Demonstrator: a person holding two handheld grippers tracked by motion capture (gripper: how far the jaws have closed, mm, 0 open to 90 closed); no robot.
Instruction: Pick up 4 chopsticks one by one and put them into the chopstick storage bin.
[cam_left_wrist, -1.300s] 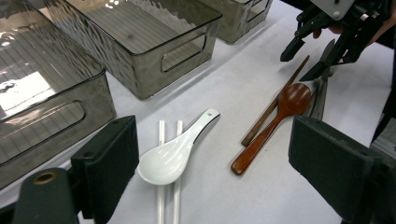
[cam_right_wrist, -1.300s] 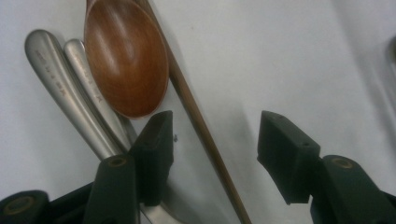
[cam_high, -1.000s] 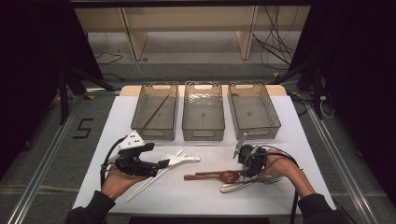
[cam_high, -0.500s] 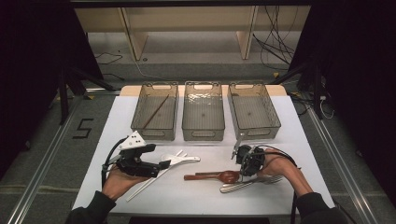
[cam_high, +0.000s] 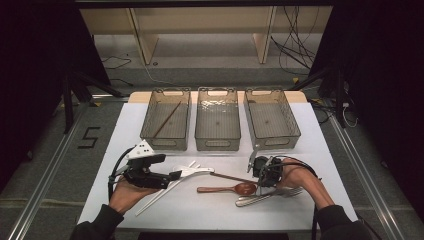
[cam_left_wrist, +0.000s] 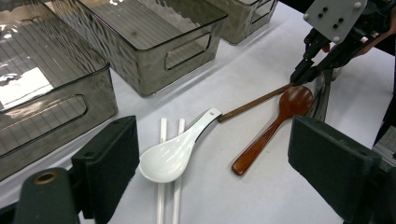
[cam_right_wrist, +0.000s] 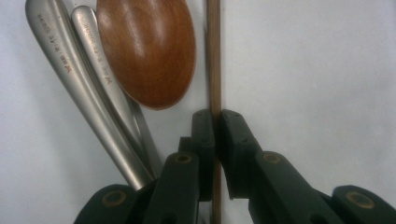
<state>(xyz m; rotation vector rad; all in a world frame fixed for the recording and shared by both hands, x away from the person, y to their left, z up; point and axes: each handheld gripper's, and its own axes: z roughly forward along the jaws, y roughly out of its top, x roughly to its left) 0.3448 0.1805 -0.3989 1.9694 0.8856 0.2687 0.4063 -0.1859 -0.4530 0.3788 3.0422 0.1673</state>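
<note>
The right tongs (cam_right_wrist: 215, 122) have just been closing and now pinch the brown chopstick (cam_right_wrist: 214, 56) near its end. It lies flat on the desk (cam_high: 320, 150), just beside the wooden spoon (cam_high: 227, 189). Gripping the end probably lets it be tipped up clear of that spoon. The left tongs (cam_left_wrist: 212, 175) stand wide and empty near the white spoon (cam_left_wrist: 175, 154), likely waiting their turn.

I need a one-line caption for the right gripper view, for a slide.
Right hand-held gripper shut on a brown chopstick, beside a wooden spoon and steel cutlery handles.
</note>
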